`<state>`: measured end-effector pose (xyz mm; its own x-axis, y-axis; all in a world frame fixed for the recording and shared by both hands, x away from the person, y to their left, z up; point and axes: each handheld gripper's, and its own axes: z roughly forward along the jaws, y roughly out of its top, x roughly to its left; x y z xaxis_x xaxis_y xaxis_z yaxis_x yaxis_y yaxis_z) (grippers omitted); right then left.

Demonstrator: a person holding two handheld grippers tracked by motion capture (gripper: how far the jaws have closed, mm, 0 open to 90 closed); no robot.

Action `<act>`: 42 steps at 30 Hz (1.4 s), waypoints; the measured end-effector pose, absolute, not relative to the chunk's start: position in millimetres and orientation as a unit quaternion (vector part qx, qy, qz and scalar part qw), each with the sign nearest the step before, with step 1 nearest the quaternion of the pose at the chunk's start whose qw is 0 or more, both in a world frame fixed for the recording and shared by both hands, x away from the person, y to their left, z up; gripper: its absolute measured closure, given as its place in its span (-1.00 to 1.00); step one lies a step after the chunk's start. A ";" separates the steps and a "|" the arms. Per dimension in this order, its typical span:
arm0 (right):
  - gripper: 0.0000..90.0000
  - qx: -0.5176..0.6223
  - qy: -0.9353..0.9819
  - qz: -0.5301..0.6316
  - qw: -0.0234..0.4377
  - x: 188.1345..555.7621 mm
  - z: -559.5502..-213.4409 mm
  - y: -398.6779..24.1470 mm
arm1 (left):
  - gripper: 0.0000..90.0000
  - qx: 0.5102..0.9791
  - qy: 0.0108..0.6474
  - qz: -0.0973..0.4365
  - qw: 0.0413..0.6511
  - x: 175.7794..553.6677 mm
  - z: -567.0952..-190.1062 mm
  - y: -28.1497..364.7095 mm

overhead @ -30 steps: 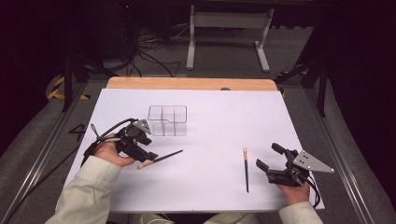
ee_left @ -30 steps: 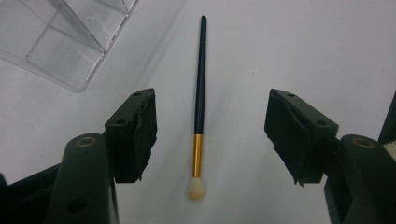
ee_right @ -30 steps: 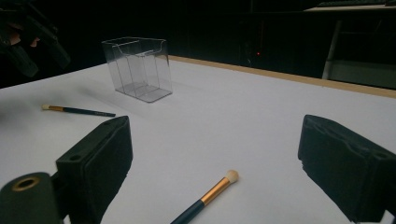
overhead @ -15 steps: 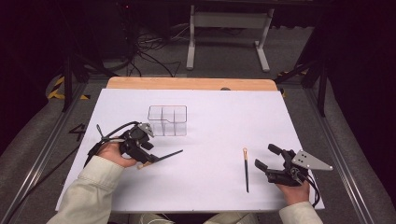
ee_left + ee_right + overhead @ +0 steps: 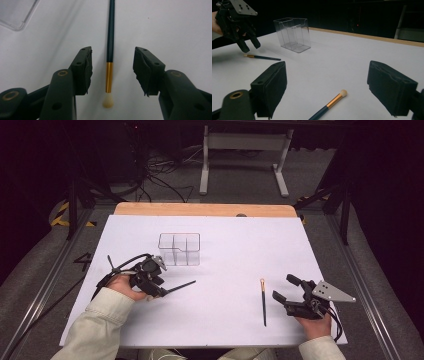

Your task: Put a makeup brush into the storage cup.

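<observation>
Barely begun: clear organizer (image 5: 179, 249) empty, both makeup brushes flat on the surface, left gripper (image 5: 112, 72) jaws just closing, untouching, astride left brush (image 5: 110, 47), right gripper (image 5: 327, 92) jaws wide over right brush (image 5: 329, 103).

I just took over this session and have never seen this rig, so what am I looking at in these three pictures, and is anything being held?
No robot arm here: a person holds a two-jaw tool in each hand at a white table. The wide picture comes from a fixed camera above the person's side. In it the left gripper is at the left and the right gripper at the right. The other two pictures come from cameras riding on the grippers, looking along their black jaws.

On the table stand a clear divided organizer and two dark-handled makeup brushes. The left brush lies flat between the left gripper's jaws, which have just been closing but do not touch it yet. The right brush lies in front of the right gripper's open jaws. Nothing is held.
</observation>
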<state>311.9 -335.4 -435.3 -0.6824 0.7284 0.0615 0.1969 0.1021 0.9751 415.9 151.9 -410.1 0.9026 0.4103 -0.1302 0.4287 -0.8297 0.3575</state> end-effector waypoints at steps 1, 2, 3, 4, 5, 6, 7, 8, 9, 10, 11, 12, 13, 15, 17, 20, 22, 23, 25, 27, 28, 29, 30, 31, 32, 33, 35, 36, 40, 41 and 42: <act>-0.63 0.327 0.706 0.585 0.226 312.1 -435.3 -335.4 | 0.14 0.957 0.218 -0.024 0.192 415.9 -411.1 151.3; -0.63 0.328 0.706 0.586 0.225 312.1 -435.4 -335.4 | 0.17 0.958 0.216 -0.028 0.187 415.5 -412.7 149.7; -0.63 0.328 0.706 0.586 0.225 312.2 -435.5 -335.4 | 0.19 0.959 0.215 -0.028 0.183 415.5 -413.4 149.0; -0.63 0.328 0.706 0.586 0.225 312.2 -435.5 -335.4 | 0.21 0.959 0.215 -0.028 0.183 415.5 -413.4 149.0; -0.63 0.328 0.707 0.585 0.225 312.3 -435.7 -335.4 | 0.23 0.959 0.217 -0.032 0.180 415.5 -414.9 148.0; -0.63 0.328 0.706 0.586 0.224 312.6 -435.9 -335.4 | 0.24 0.959 0.216 -0.033 0.179 415.7 -415.6 147.7; -0.63 0.328 0.706 0.586 0.223 312.7 -436.0 -335.5 | 0.26 0.960 0.216 -0.034 0.176 415.9 -415.9 147.5; -0.63 0.328 0.706 0.586 0.223 312.7 -436.0 -335.5 | 0.27 0.960 0.216 -0.034 0.176 415.9 -415.9 147.5; -0.63 0.328 0.706 0.587 0.222 312.9 -436.1 -335.5 | 0.27 0.960 0.215 -0.036 0.176 416.1 -416.6 147.2; -0.63 0.328 0.706 0.588 0.220 312.9 -436.1 -335.5 | 0.30 0.960 0.215 -0.037 0.175 416.2 -417.2 147.0; -0.63 0.328 0.706 0.588 0.220 312.9 -436.1 -335.5 | 0.31 0.960 0.215 -0.037 0.174 416.4 -417.4 146.9; -0.63 0.328 0.706 0.588 0.220 312.9 -436.1 -335.4 | 0.32 0.960 0.215 -0.038 0.173 416.4 -417.9 146.8; -0.63 0.327 0.706 0.588 0.221 313.1 -436.1 -335.4 | 0.34 0.960 0.215 -0.038 0.173 416.4 -417.9 146.8; -0.63 0.327 0.706 0.589 0.220 313.1 -436.2 -335.3 | 0.36 0.961 0.217 -0.041 0.167 417.3 -419.6 147.1; -0.63 0.327 0.706 0.589 0.219 313.2 -436.3 -335.3 | 0.38 0.961 0.219 -0.042 0.165 417.9 -421.2 147.7; -0.62 0.328 0.706 0.589 0.217 313.6 -436.5 -335.2 | 0.43 0.962 0.219 -0.046 0.159 419.0 -423.9 148.1; -0.62 0.327 0.706 0.590 0.215 313.6 -436.5 -335.3 | 0.47 0.962 0.220 -0.047 0.153 419.3 -425.3 147.9; -0.62 0.327 0.706 0.590 0.215 313.6 -436.5 -335.3 | 0.48 0.963 0.219 -0.048 0.151 419.3 -426.2 147.9; -0.62 0.327 0.706 0.591 0.214 313.7 -436.5 -335.4 | 0.48 0.963 0.219 -0.050 0.148 420.0 -427.9 148.5; -0.62 0.328 0.704 0.594 0.207 314.2 -437.0 -335.7 | 0.51 0.963 0.219 -0.051 0.149 420.5 -427.7 149.5; -0.62 0.329 0.704 0.594 0.206 314.4 -437.2 -335.9 | 0.53 0.964 0.216 -0.051 0.146 420.9 -427.5 149.9; -0.62 0.329 0.705 0.594 0.206 314.5 -437.3 -336.0 | 0.54 0.963 0.219 -0.052 0.147 420.4 -427.8 149.7; -0.62 0.329 0.705 0.594 0.205 314.5 -437.3 -336.1 | 0.55 0.963 0.219 -0.051 0.147 420.4 -427.9 149.8; -0.62 0.329 0.705 0.594 0.206 314.5 -437.3 -336.1 | 0.56 0.963 0.219 -0.050 0.147 420.6 -428.0 150.1; -0.62 0.329 0.704 0.594 0.205 314.5 -437.3 -336.2 | 0.58 0.964 0.217 -0.048 0.147 420.9 -428.0 150.2; -0.62 0.329 0.704 0.594 0.205 314.6 -437.3 -336.2 | 0.59 0.964 0.218 -0.048 0.146 420.7 -428.0 150.1; -0.62 0.329 0.705 0.594 0.205 314.7 -437.4 -336.1 | 0.61 0.964 0.219 -0.048 0.146 420.6 -428.1 149.9; -0.62 0.330 0.705 0.594 0.205 314.7 -437.4 -336.1 | 0.61 0.964 0.219 -0.048 0.145 420.5 -428.1 149.8; -0.60 0.329 0.706 0.593 0.205 314.8 -437.4 -336.0 | 0.66 0.964 0.220 -0.042 0.144 420.5 -428.2 149.7; -0.60 0.328 0.707 0.592 0.205 314.8 -437.4 -335.9 | 0.67 0.964 0.221 -0.042 0.143 420.5 -428.2 149.6; -0.60 0.328 0.707 0.592 0.205 314.8 -437.4 -335.8 | 0.69 0.964 0.222 -0.040 0.143 420.3 -428.2 149.5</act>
<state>314.8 -335.8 -437.4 -0.7005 0.7068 0.0984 0.2217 0.0845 0.9714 420.3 149.5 -428.2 0.8981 0.4166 -0.1406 0.4395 -0.8606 0.2572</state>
